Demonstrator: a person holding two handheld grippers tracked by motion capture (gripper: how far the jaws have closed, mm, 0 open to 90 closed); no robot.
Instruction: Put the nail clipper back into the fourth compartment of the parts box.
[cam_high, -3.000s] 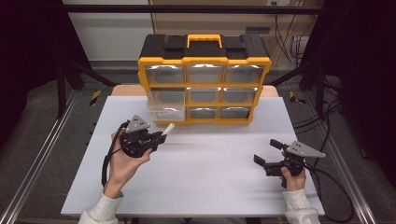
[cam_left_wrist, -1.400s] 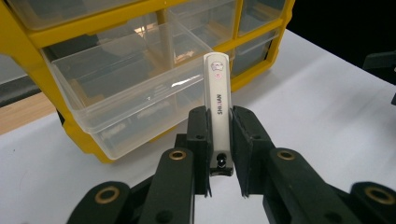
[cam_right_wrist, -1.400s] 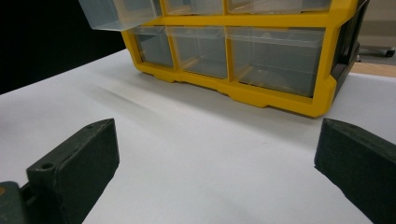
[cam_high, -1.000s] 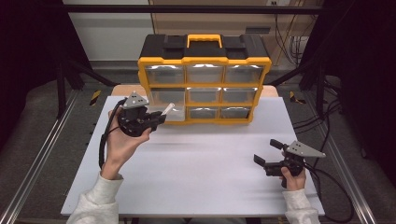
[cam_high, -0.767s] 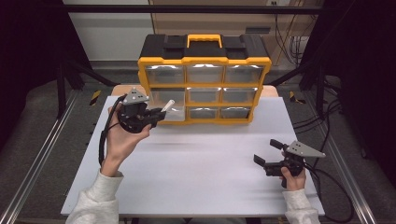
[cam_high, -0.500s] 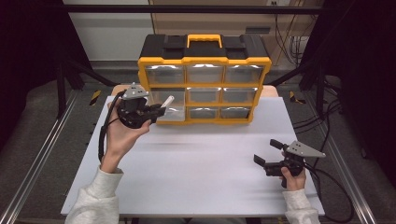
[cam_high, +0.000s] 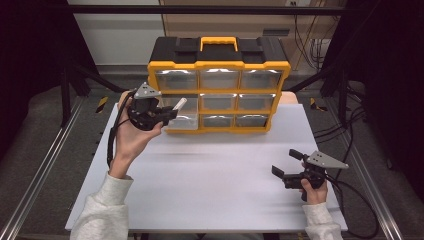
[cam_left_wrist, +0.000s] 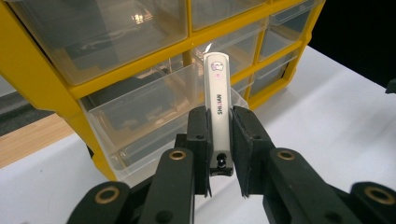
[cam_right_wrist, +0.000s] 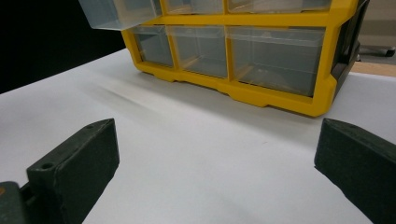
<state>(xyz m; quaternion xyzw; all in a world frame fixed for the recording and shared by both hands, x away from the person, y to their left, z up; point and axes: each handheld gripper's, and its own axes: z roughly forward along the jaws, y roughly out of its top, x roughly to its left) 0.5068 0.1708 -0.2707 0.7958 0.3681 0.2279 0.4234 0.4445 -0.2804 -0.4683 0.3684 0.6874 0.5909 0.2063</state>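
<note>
Left tongs clamped on a white nail clipper — pads pressing both long sides, printed lettering facing up, tip pointing away from the hand. Clipper tip poised just over the pulled-out clear drawer at the left end of the middle row of the yellow-and-black drawer organiser; held in the air, not touching the drawer as far as can be told. Same grip seen from the high view, left tongs raised beside the organiser's left front. Right tongs spread wide with nothing between them — resting low on the white counter, well apart from the organiser, aimed toward its bottom row.
</note>
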